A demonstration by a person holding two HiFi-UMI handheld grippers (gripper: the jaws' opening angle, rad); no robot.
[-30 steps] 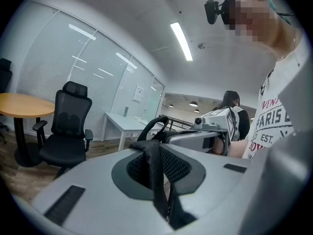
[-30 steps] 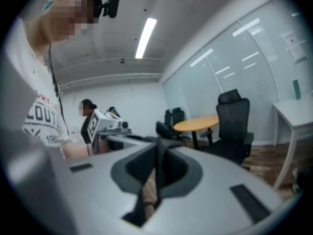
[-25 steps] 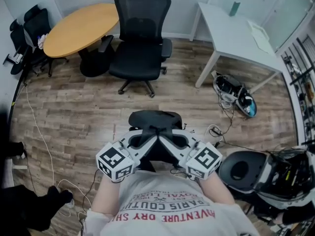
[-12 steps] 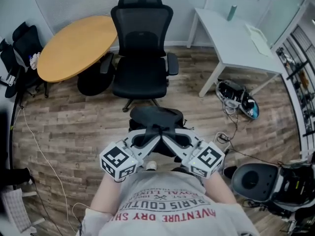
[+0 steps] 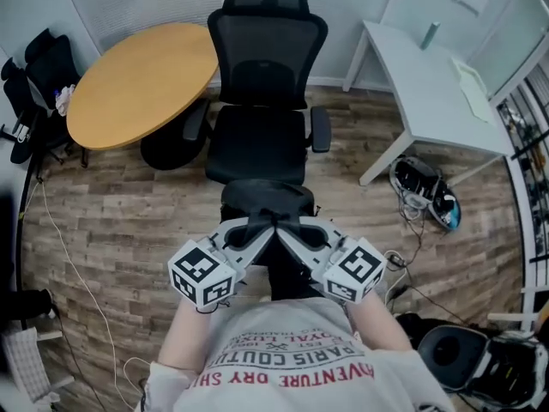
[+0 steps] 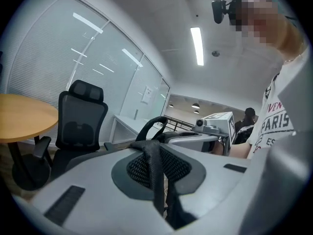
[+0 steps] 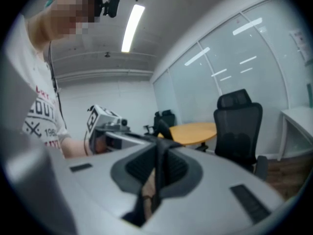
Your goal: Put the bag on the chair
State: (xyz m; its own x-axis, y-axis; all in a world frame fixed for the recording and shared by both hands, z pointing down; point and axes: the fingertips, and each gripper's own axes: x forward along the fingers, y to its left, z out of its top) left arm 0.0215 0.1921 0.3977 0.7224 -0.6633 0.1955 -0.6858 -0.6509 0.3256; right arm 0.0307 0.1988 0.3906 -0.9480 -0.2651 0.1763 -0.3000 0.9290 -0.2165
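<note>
Webbing straps (image 6: 155, 166) of a black bag (image 5: 268, 202) were held up in front of the person's chest by both grippers. In the left gripper view, the fingers (image 6: 98, 190) of the left gripper (image 5: 257, 234) were seen clenched on one flat black strap, which ran down the narrow slot between them. In the right gripper view, the fingers (image 7: 210, 190) of the right gripper (image 5: 296, 237) were likewise closed tight on a strap, a dark band pinched in their slot. The two grippers were angled towards each other, with their tips almost touching above the bag.

The bag was seen hanging below the grippers, over the wood-plank floor (image 5: 120, 221). The black office chair (image 5: 262, 84) stood at 12 o'clock from the bag, and the bag's top was seen right at the front edge of the seat (image 5: 256, 148). Whether the two touched could not be told. The seat itself was bare.

A round wooden counter (image 5: 137, 80) stood at 10 o'clock from the bag. A white counter (image 5: 429, 80) with a bottle (image 5: 430, 34) was seen at 2 o'clock, and a tangle of cables (image 5: 420, 191) lay under it.
</note>
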